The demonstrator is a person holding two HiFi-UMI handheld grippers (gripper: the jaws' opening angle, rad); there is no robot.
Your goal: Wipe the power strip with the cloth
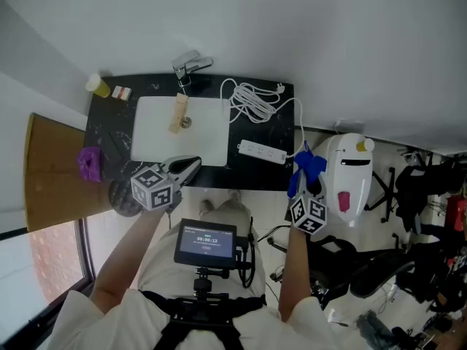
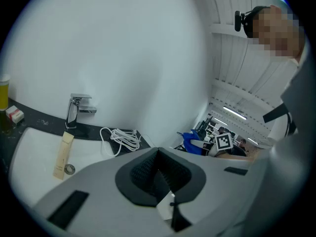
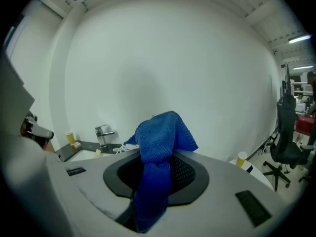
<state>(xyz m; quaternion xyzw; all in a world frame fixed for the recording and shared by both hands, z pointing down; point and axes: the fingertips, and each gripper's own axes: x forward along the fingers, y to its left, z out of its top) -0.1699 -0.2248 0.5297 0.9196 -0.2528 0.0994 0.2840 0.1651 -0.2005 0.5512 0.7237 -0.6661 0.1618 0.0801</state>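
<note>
Blue cloth in right claw

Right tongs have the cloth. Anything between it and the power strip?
Nothing visible. In the head view the cloth, pinched in the right tongs, hangs just beyond the power strip's right end, with only bare counter nearby. The coiled cord lies behind the strip, out of the path.

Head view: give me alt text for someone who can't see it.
Seen from above, a person's right gripper holds a blue cloth in its fingers by the right end of a white power strip on a black counter. The left gripper, shut and empty, hovers at the front edge of a white sink.
</note>
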